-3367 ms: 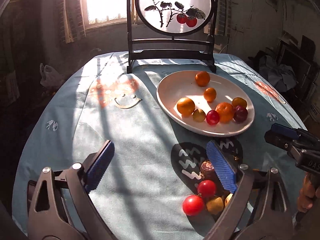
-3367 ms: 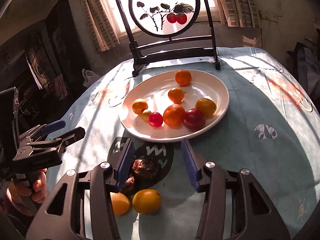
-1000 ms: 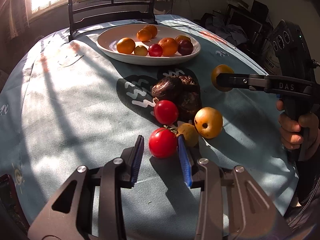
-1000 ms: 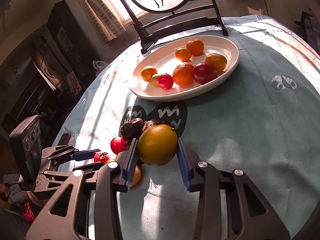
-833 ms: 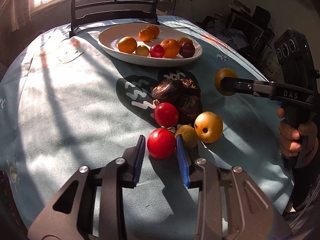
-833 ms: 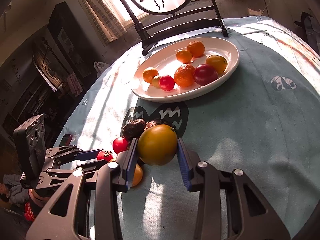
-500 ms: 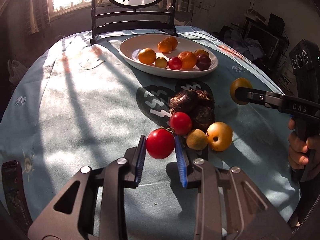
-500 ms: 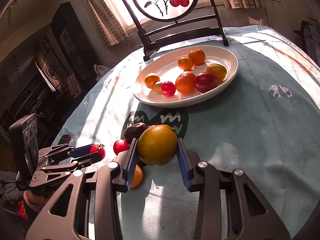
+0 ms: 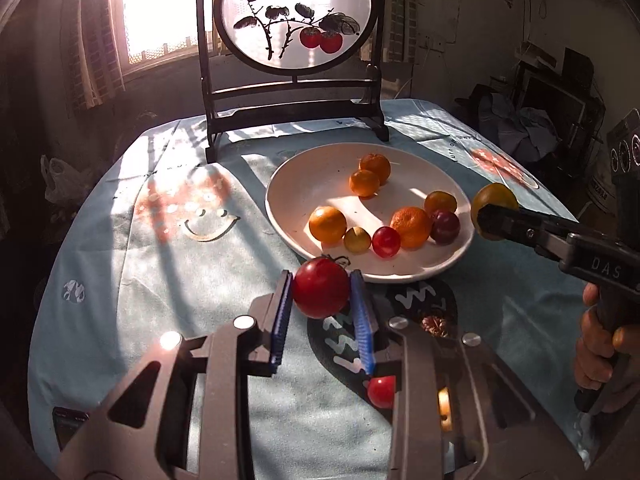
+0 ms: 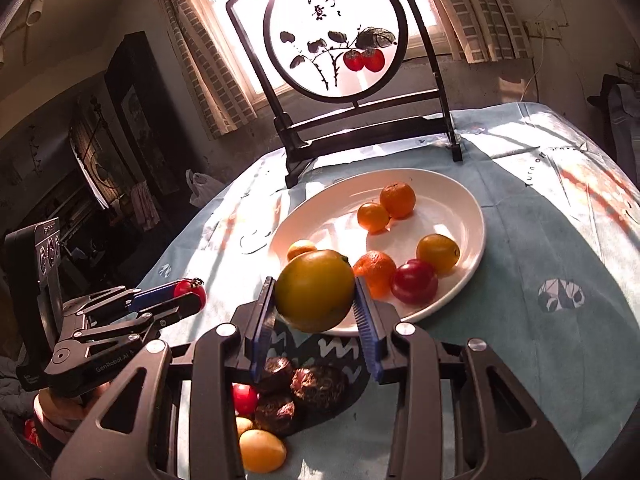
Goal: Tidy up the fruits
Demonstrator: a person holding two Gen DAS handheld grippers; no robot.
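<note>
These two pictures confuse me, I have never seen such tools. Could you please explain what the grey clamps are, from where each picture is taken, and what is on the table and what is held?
The clamps are hand-held grippers; a person holds one in each hand, and each carries a forward-looking camera. The left wrist picture looks along the left gripper, which is shut on a red tomato. The right wrist picture looks along the right gripper, shut on a yellow-orange fruit. On the blue tablecloth stands a white plate holding eight small fruits, with a painted round screen behind it. Near the grippers more fruit lies loose: dark wrinkled fruits, a small red one and yellow ones.
</note>
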